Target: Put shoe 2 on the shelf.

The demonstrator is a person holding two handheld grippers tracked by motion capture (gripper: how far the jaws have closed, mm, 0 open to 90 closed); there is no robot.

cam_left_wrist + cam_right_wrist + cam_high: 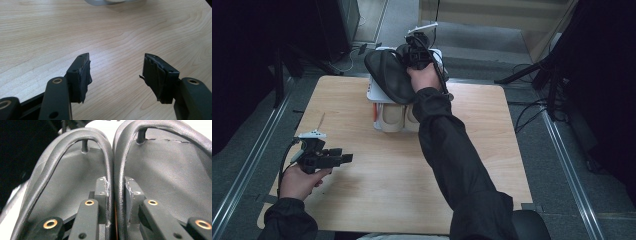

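Pinching the inner straps of two black flip-flops [160,170] together, the right hand-held gripper [116,192] has one jaw inside each sandal's strap loop, and the two straps are squeezed side by side between the pads. In the high view the right hand-held gripper [418,52] holds this pair [388,75] up at the far edge of the surface [377,170], over a white rack [373,92] that stands there. Pale, rounded things sit in the rack's lower part; they may be another pair of slippers, though the view is too dim to be sure. The sandals tilt with their soles toward the left of that view.

Near the person's side, the left hand-held gripper [343,158] hovers low over the bare wood, well apart from the rack. Its own view shows the left hand-held gripper [116,75] with jaws spread wide, nothing between the taped pads [86,75], just wood grain beneath.
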